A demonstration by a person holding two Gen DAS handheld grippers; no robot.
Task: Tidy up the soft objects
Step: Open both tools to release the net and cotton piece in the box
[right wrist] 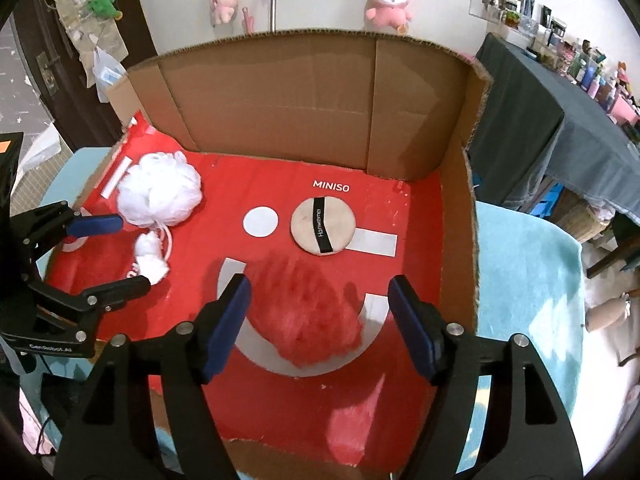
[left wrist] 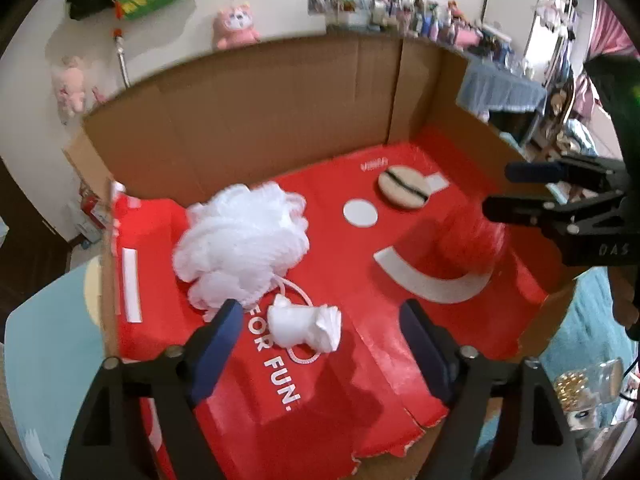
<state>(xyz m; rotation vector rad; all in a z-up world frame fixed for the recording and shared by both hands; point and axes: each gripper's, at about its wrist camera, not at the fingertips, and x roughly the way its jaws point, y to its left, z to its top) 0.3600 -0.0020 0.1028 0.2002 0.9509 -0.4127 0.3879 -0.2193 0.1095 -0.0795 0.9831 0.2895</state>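
In the cardboard box (right wrist: 456, 168), the bath pouf (right wrist: 160, 188) is lying far left of the powder puff (right wrist: 323, 230), the fluffy ball (right wrist: 316, 316) sitting before the puff.

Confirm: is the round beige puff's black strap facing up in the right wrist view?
Yes, the beige puff lies flat on the red sheet with its black strap on top.

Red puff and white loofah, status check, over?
Both claws open, left claw over the small white wad, right claw over the red puff. White loofah lies free. Nothing in the way.
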